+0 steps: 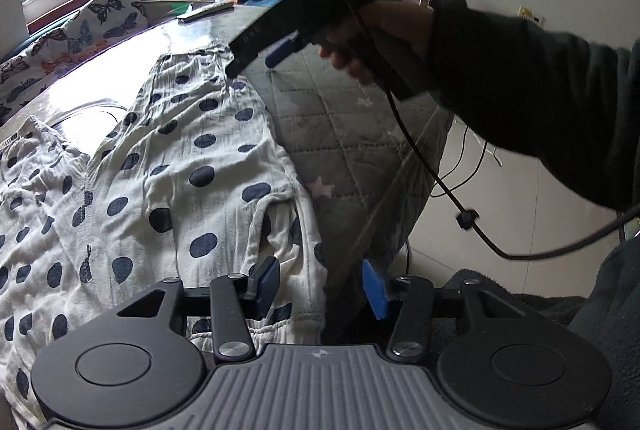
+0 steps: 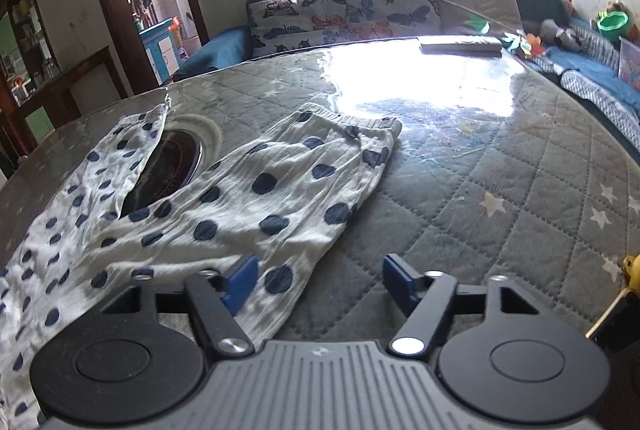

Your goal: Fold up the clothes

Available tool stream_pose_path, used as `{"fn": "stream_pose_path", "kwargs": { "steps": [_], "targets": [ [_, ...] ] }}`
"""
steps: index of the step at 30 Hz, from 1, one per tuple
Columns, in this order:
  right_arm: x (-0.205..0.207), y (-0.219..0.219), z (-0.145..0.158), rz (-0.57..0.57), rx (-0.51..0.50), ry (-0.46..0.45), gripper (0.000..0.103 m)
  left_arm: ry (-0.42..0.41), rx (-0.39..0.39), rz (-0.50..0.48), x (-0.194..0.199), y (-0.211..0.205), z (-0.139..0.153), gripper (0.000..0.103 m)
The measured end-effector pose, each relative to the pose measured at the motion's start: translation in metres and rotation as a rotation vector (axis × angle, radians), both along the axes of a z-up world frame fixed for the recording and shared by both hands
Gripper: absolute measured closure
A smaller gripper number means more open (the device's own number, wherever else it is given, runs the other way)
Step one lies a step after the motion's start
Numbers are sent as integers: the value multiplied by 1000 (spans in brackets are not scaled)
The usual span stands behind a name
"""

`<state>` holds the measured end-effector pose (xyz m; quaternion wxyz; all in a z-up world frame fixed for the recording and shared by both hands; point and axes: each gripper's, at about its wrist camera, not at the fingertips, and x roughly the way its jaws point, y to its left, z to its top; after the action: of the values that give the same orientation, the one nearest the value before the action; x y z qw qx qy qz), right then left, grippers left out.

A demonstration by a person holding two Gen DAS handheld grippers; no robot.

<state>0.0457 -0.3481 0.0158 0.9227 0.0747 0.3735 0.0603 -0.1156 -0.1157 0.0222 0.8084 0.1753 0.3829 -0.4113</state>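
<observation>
A white garment with navy dots (image 2: 260,190) lies spread on the quilted, glass-topped table (image 2: 500,190), its two parts forming a V around a round black hob (image 2: 172,158). My right gripper (image 2: 320,282) is open just above the garment's near right edge, with its left pad (image 2: 240,282) over the cloth. In the left wrist view the same garment (image 1: 180,158) runs away from me. My left gripper (image 1: 320,286) is open with the garment's near hem between its pads. A hand holds the right gripper (image 1: 256,60) above the garment's far end.
A butterfly-print cushion (image 2: 360,6) and a blue sofa (image 2: 592,70) with toys line the far side under the window. A flat box (image 2: 460,44) lies on the table's far edge. A cable (image 1: 440,186) hangs from the right gripper beside the table's right edge (image 1: 400,190).
</observation>
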Motion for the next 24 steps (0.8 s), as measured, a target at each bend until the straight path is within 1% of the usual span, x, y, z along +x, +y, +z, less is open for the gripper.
{"fn": "stream_pose_path", "kwargs": {
  "steps": [1,3,4,8,11,12,14,18,20,21,22,24],
  "targets": [
    [4,-3,0,-6,14,5,41,2,2,2,0,1,-1,58],
    [15,-11,1,-26,43,12,45,7,7,5,0,3,-2,59],
    [20,-15,1,-35,51,14,49,9,10,7,0,4,-2,61],
    [37,-24,1,-65,72,23,55,17,21,10,2,2,-4,63],
    [54,-29,3,-84,81,24,56,23,30,6,8,-4,-5,66],
    [59,-30,3,-90,80,22,56,26,29,9,9,-4,-5,69],
    [70,-32,2,-101,75,22,59,32,28,15,11,-3,-5,72],
    [93,-36,1,-122,64,22,61,41,26,22,14,-1,-5,77],
    [100,-37,-1,-127,65,23,66,42,26,24,15,-3,-5,81],
    [102,-37,-2,-128,64,22,66,45,23,25,16,-2,-5,83],
    [105,-36,-2,-128,63,20,68,47,19,26,17,-2,-5,85],
    [110,-35,-3,-126,58,21,77,52,13,29,19,-1,-5,89]
  ]
}}
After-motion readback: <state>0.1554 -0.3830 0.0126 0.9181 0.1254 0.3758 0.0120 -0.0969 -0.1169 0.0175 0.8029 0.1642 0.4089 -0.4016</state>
